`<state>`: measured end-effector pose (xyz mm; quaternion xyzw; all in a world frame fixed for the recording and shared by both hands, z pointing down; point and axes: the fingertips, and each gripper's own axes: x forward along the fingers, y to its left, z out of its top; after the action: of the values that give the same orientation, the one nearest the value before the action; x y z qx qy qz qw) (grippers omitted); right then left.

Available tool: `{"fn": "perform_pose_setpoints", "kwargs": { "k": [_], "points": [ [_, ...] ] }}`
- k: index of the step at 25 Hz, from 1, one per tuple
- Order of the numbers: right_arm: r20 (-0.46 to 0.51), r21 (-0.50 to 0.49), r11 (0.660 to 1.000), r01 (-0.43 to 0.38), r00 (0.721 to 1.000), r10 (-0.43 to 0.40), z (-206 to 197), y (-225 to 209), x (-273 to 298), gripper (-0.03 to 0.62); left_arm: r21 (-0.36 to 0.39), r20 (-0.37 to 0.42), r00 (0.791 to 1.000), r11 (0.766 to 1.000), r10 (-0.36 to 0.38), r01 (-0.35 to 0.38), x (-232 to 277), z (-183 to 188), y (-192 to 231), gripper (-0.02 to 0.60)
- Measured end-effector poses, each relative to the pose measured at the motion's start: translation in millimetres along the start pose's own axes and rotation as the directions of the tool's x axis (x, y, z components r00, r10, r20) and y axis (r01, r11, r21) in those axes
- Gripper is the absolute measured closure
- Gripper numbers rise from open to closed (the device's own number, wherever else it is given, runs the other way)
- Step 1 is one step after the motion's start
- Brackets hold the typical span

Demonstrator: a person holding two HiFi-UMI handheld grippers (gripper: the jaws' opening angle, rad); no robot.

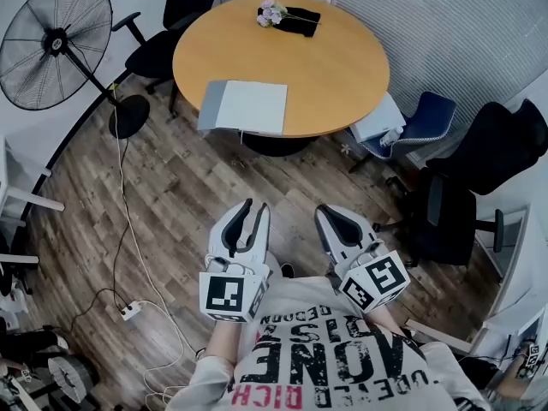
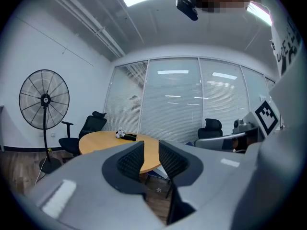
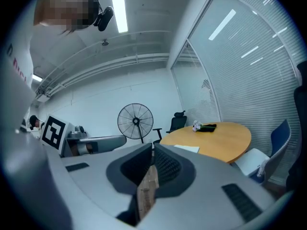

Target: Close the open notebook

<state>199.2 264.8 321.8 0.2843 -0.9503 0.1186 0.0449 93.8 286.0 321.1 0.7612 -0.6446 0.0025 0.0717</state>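
The open notebook (image 1: 248, 107) lies flat with white pages up on the near left edge of the round wooden table (image 1: 342, 67). In the right gripper view the notebook (image 3: 187, 148) is a thin pale sheet on the table (image 3: 225, 138). Both grippers hang close to the person's chest, over the wooden floor, well short of the table. My left gripper (image 1: 256, 205) (image 2: 151, 150) is open, with a plain gap and nothing between its jaws. On the right side, my right gripper (image 1: 330, 214) (image 3: 152, 146) has its jaw tips together and holds nothing.
Small flowers beside a black object (image 1: 287, 15) lie at the table's far side. A standing fan (image 1: 56, 41) is at the left, with a cable and power strip (image 1: 130, 311) on the floor. A blue chair (image 1: 419, 122) and black chairs (image 1: 479, 169) stand right of the table.
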Motion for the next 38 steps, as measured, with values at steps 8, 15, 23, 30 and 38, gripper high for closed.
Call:
{"fn": "perform_pose_setpoints", "kwargs": {
  "k": [8, 15, 23, 30, 38],
  "points": [
    [-0.017, 0.008, 1.0, 0.02, 1.0, -0.02, 4, -9, 52, 0.573, -0.021, -0.004, 1.0, 1.0, -0.008, 0.008, 29, 4, 46, 0.48],
    [-0.017, 0.015, 0.997, 0.07, 0.997, -0.07, 29, -13, 119, 0.573, -0.02, -0.003, 0.999, 0.999, -0.05, 0.05, 64, 29, 107, 0.483],
    [0.008, 0.021, 0.992, 0.128, 0.992, -0.128, 40, -8, 181, 0.572, -0.038, 0.012, 0.995, 0.994, -0.097, 0.098, 87, 42, 167, 0.483],
    [-0.006, 0.03, 0.988, 0.149, 0.989, -0.149, 38, -5, 205, 0.574, -0.059, 0.002, 0.992, 0.99, -0.126, 0.126, 98, 36, 190, 0.483],
    [-0.014, 0.035, 0.985, 0.167, 0.986, -0.167, 40, -19, 214, 0.574, -0.085, -0.026, 0.993, 0.99, -0.119, 0.116, 107, 26, 197, 0.483]
  ]
}}
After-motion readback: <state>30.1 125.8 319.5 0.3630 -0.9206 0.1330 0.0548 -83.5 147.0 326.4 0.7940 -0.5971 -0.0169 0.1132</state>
